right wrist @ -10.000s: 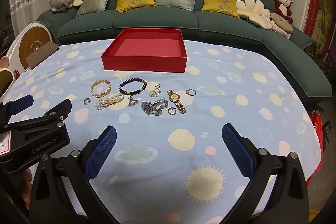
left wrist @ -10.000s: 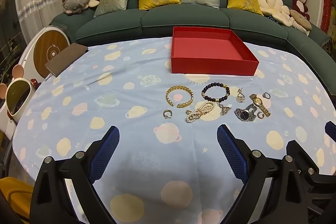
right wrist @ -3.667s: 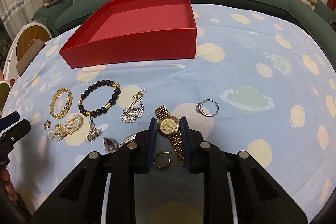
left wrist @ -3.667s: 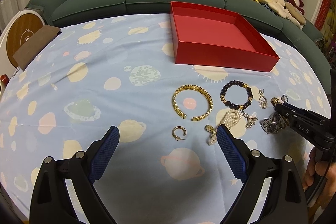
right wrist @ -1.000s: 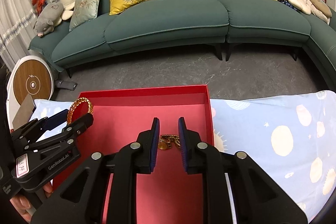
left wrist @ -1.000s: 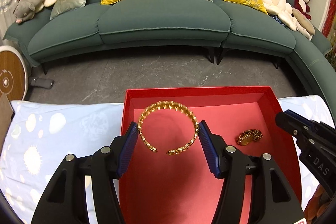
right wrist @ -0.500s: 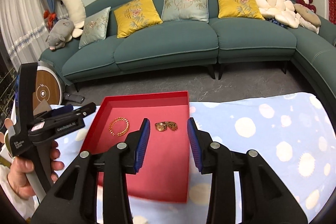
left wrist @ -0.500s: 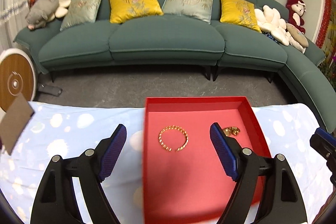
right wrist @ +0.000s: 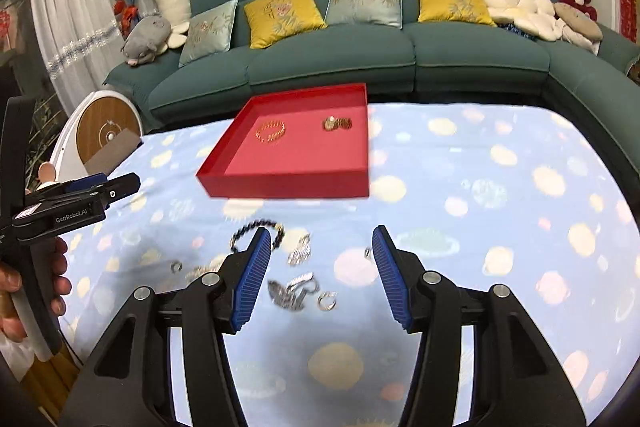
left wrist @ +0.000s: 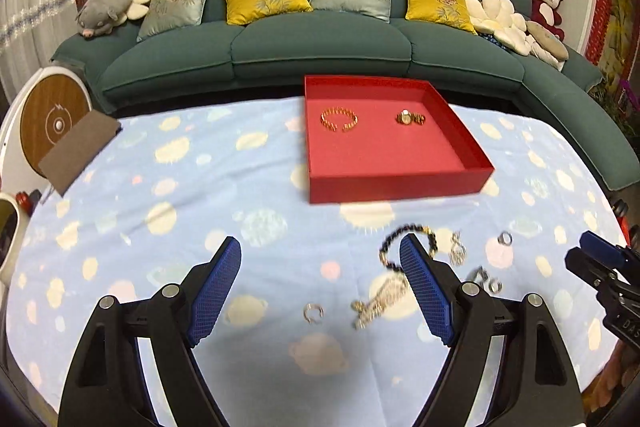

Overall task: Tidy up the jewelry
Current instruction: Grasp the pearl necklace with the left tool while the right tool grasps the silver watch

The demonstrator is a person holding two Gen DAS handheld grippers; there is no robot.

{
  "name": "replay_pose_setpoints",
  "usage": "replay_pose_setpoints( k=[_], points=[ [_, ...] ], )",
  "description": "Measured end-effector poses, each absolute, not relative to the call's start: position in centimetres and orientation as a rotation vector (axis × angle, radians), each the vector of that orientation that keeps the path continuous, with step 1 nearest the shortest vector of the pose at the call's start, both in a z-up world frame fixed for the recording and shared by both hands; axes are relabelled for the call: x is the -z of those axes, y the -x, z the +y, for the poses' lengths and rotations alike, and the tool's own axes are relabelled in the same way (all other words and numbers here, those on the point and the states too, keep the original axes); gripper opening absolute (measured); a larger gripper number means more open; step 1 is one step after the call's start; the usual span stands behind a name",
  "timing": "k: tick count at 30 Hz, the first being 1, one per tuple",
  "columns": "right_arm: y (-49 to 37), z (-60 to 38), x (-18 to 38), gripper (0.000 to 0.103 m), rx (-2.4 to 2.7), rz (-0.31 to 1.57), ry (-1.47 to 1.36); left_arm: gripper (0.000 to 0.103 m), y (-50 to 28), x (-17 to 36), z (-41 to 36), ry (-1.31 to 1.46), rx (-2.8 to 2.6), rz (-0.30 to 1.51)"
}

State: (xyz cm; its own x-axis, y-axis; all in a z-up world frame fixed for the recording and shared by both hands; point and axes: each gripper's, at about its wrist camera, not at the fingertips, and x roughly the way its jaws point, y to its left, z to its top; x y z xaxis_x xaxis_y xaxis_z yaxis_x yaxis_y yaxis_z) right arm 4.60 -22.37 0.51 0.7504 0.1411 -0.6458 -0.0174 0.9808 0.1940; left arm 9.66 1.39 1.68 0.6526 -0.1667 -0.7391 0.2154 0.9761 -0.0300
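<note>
A red tray [left wrist: 400, 183] [right wrist: 288, 185] sits at the far middle of the table. Inside it lie a gold bangle [left wrist: 339, 119] [right wrist: 271, 131] and a gold watch [left wrist: 410, 117] [right wrist: 337, 123]. On the cloth nearer me lie a dark bead bracelet [left wrist: 394, 239] [right wrist: 250, 229], a pearl bracelet [left wrist: 378, 303], a small hoop earring [left wrist: 312, 313], a silver watch [right wrist: 292, 291], dangling earrings [right wrist: 300, 251] and a ring [left wrist: 505, 238]. My left gripper [left wrist: 320, 291] is open and empty above the hoop earring. My right gripper [right wrist: 318, 275] is open and empty above the silver watch.
The table wears a light blue cloth with planet prints [left wrist: 180, 195]. A green sofa [left wrist: 320, 43] with cushions and plush toys stands behind it. A brown notebook [left wrist: 78, 155] lies at the table's left edge. A round white and wood appliance [left wrist: 52, 119] stands at the left.
Both grippers have pulled back from the tray toward the near side of the table. The bangle and gold watch stay in the tray. The right gripper's jaws have opened wider.
</note>
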Motion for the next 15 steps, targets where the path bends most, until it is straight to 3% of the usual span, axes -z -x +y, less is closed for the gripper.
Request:
replay_pose_setpoints(
  k=[7, 15],
  points=[
    [-3.5, -19.1, 4.0, 0.051, -0.126, 0.794, -0.121, 0.079, -6.5, 3.3, -0.4, -0.154, 0.295, 0.856],
    [-4.8, -17.6, 6.7, 0.05, -0.161, 0.857, -0.159, 0.075, -8.2, 6.0, -0.7, -0.116, 0.355, 0.867]
  ],
)
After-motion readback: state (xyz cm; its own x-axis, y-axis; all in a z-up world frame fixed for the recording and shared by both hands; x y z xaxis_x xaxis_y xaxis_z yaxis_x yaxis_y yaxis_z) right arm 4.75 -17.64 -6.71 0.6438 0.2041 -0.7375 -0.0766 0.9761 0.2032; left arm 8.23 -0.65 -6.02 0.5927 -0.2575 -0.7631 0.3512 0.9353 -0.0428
